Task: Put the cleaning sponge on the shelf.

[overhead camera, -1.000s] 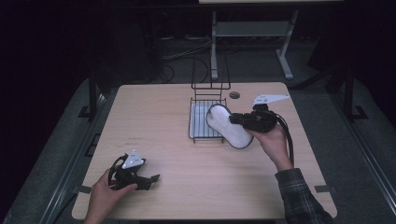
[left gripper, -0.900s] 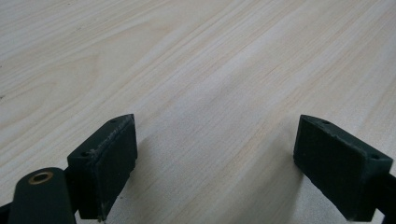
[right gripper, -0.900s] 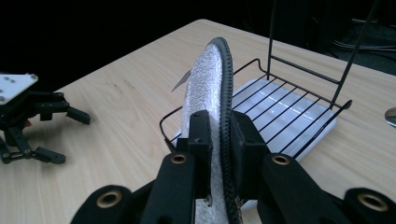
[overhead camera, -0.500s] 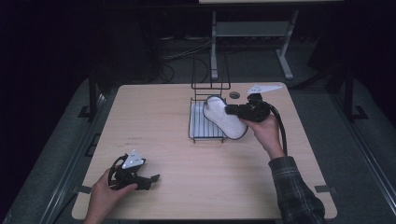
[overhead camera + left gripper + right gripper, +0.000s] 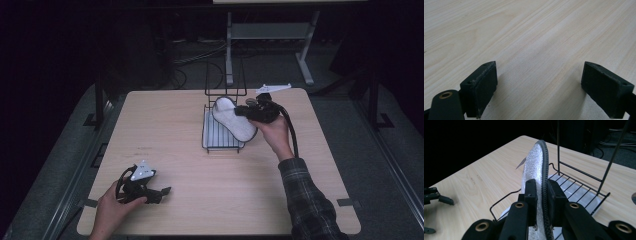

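The right gripper (image 5: 541, 202) is clamped on a flat white slipper with a fuzzy, pebbled upper and a black ribbed sole edge (image 5: 234, 119), held on edge above the black wire rack with a white ridged tray (image 5: 220, 136) at the far centre of the pale wood-grain table (image 5: 165, 130). The left gripper (image 5: 539, 87) rests near the table's front left edge, jaws wide apart over bare laminate, well apart from the rack.
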The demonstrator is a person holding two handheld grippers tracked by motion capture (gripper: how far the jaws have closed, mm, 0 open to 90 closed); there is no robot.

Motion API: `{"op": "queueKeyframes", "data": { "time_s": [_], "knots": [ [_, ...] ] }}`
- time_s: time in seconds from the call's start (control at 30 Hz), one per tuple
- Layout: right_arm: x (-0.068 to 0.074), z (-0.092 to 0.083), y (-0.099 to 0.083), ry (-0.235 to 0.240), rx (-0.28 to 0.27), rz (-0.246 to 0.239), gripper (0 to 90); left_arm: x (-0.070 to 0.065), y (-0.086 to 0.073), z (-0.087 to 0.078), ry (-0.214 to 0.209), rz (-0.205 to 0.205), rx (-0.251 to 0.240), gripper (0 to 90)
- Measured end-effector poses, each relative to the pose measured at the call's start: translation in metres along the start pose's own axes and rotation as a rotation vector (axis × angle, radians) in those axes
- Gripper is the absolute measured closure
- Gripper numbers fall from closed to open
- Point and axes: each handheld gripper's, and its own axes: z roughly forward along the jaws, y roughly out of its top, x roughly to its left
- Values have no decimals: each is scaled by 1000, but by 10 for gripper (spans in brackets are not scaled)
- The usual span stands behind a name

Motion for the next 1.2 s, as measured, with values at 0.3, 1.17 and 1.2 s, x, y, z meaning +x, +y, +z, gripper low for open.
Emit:
{"op": "queueKeyframes", "data": {
  "time_s": [0.3, 1.17, 1.2],
  "knots": [
    [-3, 21, -4, -7, 4, 29, 792, 0, 0, 0, -1, -2, -1, 128],
    [-12, 44, -13, -52, 18, 50, 731, 0, 0, 0, 1, 2, 1, 128],
    [-12, 44, -13, -53, 19, 48, 731, 0, 0, 0, 1, 2, 2, 128]
  ]
}}
